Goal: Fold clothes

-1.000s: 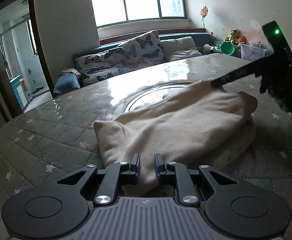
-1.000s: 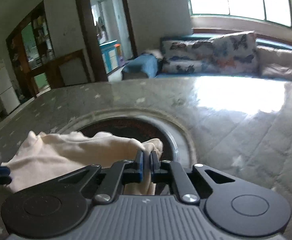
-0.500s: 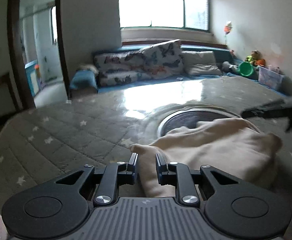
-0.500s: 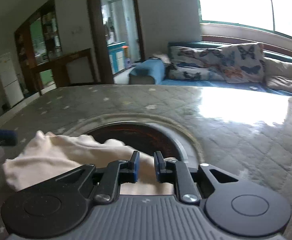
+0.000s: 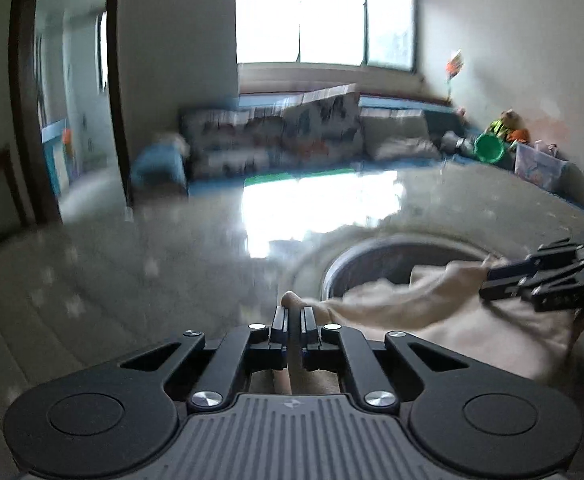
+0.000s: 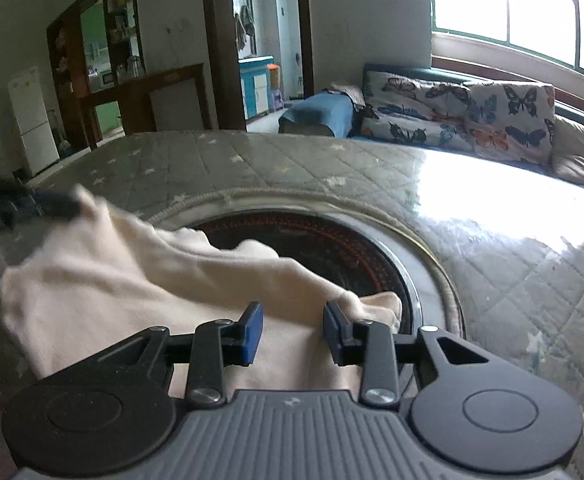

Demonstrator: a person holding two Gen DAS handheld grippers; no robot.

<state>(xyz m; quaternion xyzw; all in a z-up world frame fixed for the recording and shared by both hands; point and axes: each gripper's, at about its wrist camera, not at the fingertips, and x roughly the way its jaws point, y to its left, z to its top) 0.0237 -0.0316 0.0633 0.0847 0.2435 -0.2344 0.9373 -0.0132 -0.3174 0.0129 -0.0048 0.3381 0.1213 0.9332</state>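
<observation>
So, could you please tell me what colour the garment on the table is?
Plain cream, no pattern; the garment shows best in the right wrist view.

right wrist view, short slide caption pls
Right gripper open over a cream cloth on the quilted table.

The left gripper (image 5: 293, 322) has just closed: its 2 jaws pinch a corner of the cream garment (image 5: 444, 320), which pokes out past the tips. The right gripper (image 6: 292, 330) has just been opening; its blue-padded jaws stand apart over the cloth's near right end without pressing on it.
</observation>
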